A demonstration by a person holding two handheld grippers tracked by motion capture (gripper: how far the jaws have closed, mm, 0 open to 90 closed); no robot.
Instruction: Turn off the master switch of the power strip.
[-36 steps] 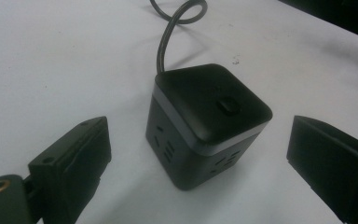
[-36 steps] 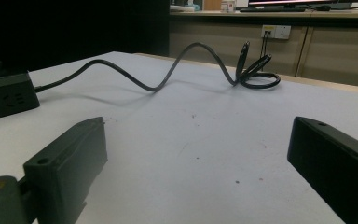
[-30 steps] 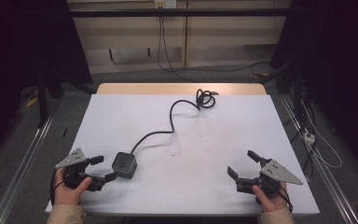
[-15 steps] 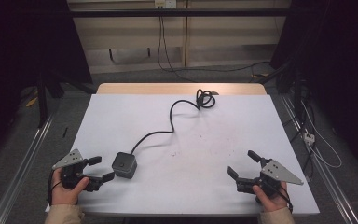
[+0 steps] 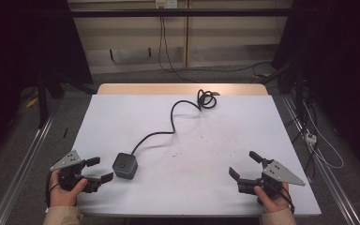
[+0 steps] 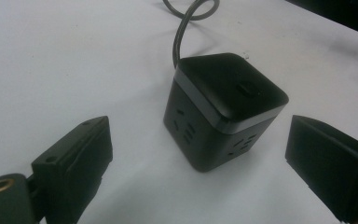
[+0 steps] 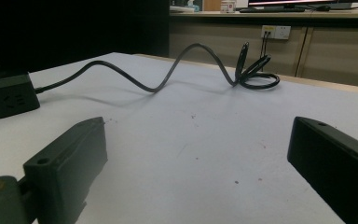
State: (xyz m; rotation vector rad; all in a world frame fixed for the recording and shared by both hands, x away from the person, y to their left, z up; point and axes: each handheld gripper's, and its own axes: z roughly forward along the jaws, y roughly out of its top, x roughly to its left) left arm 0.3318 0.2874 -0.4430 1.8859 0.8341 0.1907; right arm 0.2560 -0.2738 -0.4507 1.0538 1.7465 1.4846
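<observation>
A black cube power socket (image 5: 124, 165) sits on the white table (image 5: 192, 140) near its front left. Its black cable (image 5: 173, 123) snakes to a coil (image 5: 206, 99) at the far edge. My left gripper (image 5: 100, 169) is open, just left of the cube and not touching it. In the left gripper view the cube (image 6: 223, 109) stands a little beyond the spread fingers (image 6: 74, 156). My right gripper (image 5: 243, 164) is open near the front right with nothing between its fingers (image 7: 70, 158). In the right gripper view the cube (image 7: 9, 93) is far to the left and the coil (image 7: 256, 74) straight ahead.
Metal rails (image 5: 23, 164) run along both sides of the table. Loose cables and a white plug strip (image 5: 311, 137) lie on the floor to the right. A wall outlet (image 7: 275, 31) is on the cabinet beyond the table.
My left gripper has drifted slightly left, away from the cube. The cube, the cable and the right gripper have stayed put.
</observation>
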